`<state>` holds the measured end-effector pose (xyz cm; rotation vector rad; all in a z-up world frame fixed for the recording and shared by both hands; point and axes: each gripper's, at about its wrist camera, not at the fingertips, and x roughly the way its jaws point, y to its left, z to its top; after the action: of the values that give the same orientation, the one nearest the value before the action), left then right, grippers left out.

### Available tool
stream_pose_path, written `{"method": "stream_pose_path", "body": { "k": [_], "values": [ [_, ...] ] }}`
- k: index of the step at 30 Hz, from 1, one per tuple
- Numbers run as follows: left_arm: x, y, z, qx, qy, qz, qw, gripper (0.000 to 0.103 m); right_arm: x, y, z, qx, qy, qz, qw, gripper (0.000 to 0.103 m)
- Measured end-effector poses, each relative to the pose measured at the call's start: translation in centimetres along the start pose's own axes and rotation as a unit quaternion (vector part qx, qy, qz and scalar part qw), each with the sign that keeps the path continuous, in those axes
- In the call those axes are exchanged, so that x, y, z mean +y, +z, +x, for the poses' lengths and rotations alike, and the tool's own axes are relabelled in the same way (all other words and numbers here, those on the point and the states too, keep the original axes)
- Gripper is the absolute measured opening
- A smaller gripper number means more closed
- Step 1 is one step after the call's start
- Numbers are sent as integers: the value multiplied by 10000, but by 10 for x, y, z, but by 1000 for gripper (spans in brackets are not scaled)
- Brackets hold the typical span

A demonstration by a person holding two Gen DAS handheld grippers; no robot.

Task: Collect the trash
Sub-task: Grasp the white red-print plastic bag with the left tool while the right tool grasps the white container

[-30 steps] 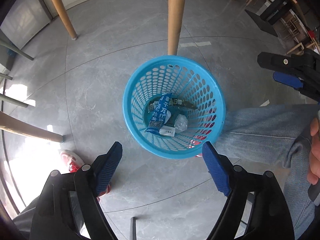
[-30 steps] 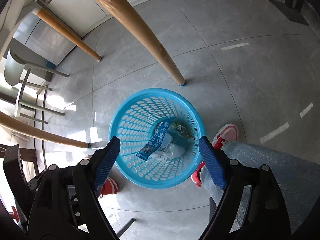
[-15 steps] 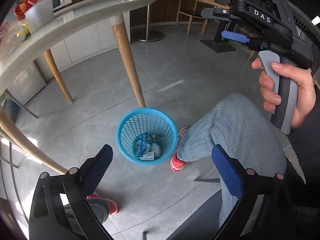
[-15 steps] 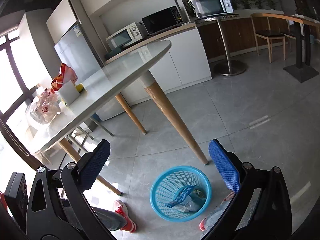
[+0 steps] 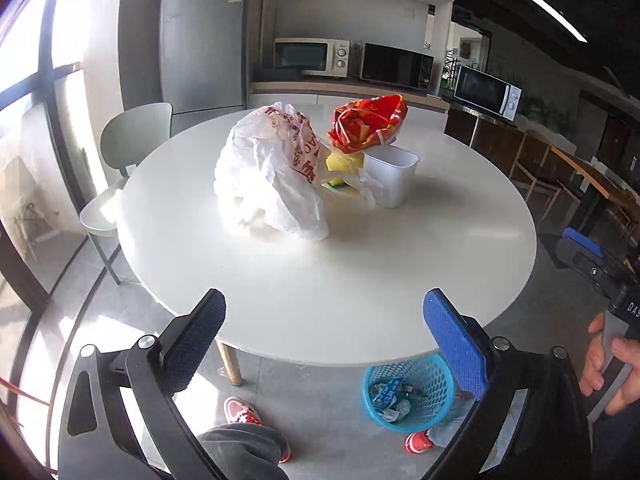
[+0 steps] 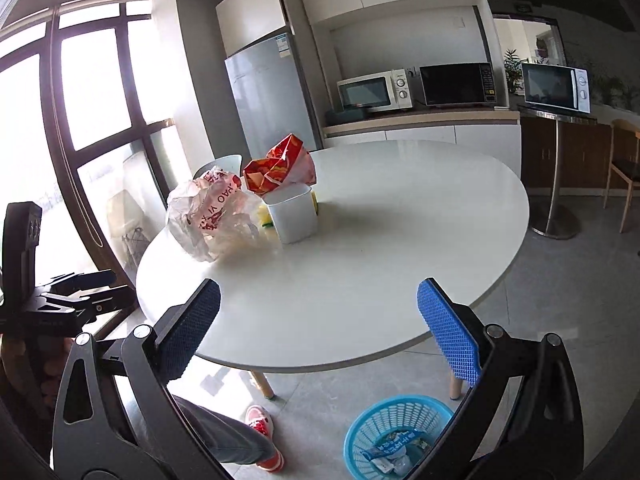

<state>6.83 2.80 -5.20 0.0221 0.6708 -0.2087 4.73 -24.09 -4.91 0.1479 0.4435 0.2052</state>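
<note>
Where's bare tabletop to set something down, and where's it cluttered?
Bare: the table's near half, from the edge by the grippers up to the white plastic bag, and the whole right side beyond the white tub. Crowded: far-left centre, where bag, red snack packet, yellow sponge and tub bunch together.

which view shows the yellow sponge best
The left wrist view: the sponge shows between the white bag and the tub, under the red wrapper. In the right wrist view the tub hides nearly all of it, leaving yellow slivers beside it.
</note>
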Motion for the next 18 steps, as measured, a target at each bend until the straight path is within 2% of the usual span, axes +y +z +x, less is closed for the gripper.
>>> {"method": "stream_pose_path", "body": {
  "k": [4, 8, 10, 14, 18],
  "values": [
    [12, 25, 12, -116, 483, 132, 9987, 97, 18, 21, 31, 210, -82, -381, 9990, 94],
    [19, 43, 38, -79, 641, 37, 9979, 97, 31, 35, 67, 372, -46, -603, 9975, 94],
    [28, 47, 46, 10, 539, -147, 9984, 97, 34, 40, 85, 398, 133, -723, 9965, 94],
    [36, 59, 71, 275, 399, -371, 9981, 97, 39, 49, 123, 615, -125, -1004, 9930, 94],
    [39, 67, 92, 546, 534, -360, 9964, 97, 37, 60, 159, 942, -42, -1016, 9903, 94]
  ]
}}
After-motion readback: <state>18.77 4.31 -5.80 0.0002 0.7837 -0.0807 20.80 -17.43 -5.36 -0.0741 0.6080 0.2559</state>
